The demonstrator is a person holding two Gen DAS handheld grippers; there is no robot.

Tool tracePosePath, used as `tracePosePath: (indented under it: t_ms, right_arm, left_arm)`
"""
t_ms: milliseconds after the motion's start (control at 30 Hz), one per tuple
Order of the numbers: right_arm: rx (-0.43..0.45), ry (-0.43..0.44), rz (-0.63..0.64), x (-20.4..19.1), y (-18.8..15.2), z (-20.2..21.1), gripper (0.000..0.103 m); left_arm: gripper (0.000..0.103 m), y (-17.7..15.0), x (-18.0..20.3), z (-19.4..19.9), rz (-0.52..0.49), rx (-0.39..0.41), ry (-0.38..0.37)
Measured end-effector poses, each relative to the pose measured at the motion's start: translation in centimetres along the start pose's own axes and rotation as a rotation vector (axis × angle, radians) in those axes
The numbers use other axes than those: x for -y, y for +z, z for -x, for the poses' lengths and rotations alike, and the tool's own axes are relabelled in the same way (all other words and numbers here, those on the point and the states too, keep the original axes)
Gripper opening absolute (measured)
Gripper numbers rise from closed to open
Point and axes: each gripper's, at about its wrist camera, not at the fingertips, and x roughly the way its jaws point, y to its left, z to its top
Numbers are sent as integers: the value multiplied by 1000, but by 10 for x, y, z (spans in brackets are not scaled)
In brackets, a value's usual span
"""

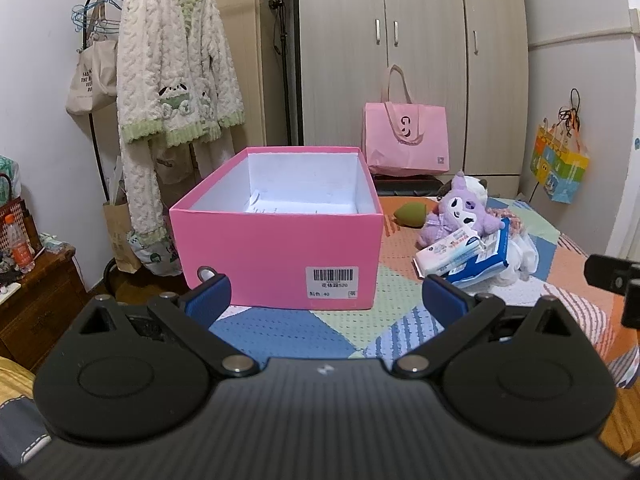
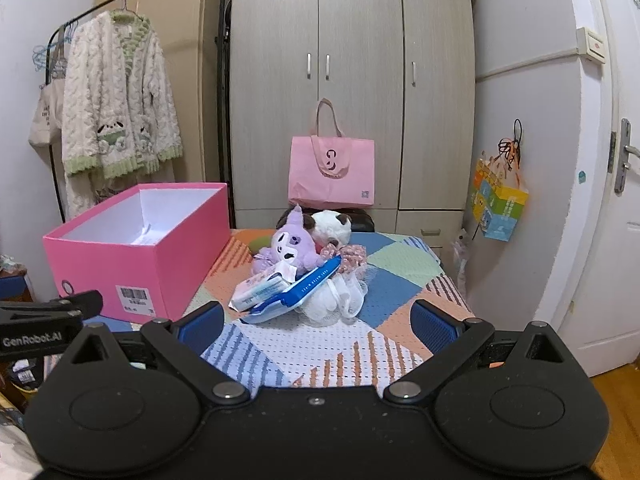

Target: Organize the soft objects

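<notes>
Task barely begun. Pink box [image 1: 276,240] sat on the bed, seemingly holding only paper. Soft pile lay right of it: purple plush [image 2: 290,246], tissue packs [image 2: 264,286], mesh pouf [image 2: 336,300]. Left gripper [image 1: 326,300] and right gripper [image 2: 316,322] both spread wide, holding nothing.

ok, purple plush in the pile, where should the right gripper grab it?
Judging by its pose, the head: the purple plush sits upright with a tissue pack and blue packet leaning across its body. Bring the open right gripper down from above, fingers either side of the head.
</notes>
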Motion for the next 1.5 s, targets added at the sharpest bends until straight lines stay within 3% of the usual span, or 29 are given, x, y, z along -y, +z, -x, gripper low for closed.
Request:
tracePosePath:
  t_ms: [667,967,1167,1367,1500]
  right_arm:
    - [6,25,42,-7,1,4,101]
    - [115,81,40,14,10,-7,101]
    - [58,120,41,37,12,-47,101]
    - [-16,123,122,46,-2,-89,100]
    - [-72,175,104,55,-9,-117,100]
  left_arm:
    - [103,1,-11,4,14,1,6]
    - [103,31,0,1,-4,45,-67]
    - [103,49,27,-17,-57,86,-128]
    - [103,56,60,-49,-101,61,-220]
    - [102,57,78,-71,-126,44,-286]
